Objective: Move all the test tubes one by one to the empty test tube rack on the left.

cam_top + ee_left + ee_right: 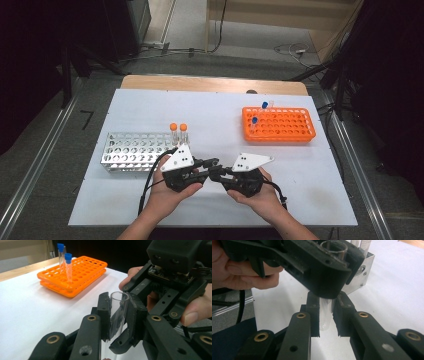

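Clear tube (119, 312) clamped by both grippers (210, 162) (216, 175) above white table (150, 107), grey floor (50, 150).

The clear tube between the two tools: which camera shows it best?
The left gripper view: the clear tube stands upright there, open rim on top, clamped in the left tool. The right gripper view shows its rounded lower end in the right tool. In the high view it is too small to make out.
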The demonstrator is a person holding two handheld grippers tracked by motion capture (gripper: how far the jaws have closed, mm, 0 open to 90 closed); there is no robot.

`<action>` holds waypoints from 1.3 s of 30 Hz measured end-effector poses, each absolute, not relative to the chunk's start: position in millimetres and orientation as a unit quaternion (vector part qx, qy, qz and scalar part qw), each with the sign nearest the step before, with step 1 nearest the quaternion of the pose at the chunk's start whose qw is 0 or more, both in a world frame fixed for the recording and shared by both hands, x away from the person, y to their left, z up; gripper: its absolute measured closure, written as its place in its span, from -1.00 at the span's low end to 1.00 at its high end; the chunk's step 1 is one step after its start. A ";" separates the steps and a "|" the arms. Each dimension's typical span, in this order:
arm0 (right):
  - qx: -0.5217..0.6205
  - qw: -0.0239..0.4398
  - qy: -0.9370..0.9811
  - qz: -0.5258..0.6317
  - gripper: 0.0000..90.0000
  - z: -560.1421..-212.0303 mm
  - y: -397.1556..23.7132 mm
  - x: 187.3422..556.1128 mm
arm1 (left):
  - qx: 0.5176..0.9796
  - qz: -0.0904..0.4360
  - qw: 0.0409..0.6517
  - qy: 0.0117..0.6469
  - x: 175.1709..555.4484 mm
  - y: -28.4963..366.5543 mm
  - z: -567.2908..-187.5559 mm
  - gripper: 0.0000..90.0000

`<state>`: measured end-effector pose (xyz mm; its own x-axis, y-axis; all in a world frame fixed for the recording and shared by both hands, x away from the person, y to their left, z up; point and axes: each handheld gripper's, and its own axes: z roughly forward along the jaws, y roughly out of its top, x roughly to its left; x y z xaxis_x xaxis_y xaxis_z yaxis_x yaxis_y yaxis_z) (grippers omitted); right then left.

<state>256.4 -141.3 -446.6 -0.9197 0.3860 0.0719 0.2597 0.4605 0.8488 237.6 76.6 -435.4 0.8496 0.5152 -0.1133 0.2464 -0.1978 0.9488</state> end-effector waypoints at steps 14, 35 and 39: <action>0.182 0.048 0.848 0.496 0.11 -446.0 -147.3 258.6 | 0.757 0.121 0.589 0.254 238.3 85.7 -430.7 0.70; 0.195 0.045 0.839 0.506 -1.00 -443.6 -177.9 272.0 | 0.736 0.173 0.582 0.300 244.7 128.5 -412.9 0.70; 0.205 0.053 0.835 0.508 -1.00 -443.5 -190.3 274.8 | 0.730 0.185 0.580 0.312 246.2 139.0 -409.6 0.70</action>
<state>274.8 -190.3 -443.5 -0.9102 0.3965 0.1197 0.2885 0.3996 0.8701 246.2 139.0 -409.6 0.7377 0.6688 -0.0919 0.2405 -0.1332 0.9615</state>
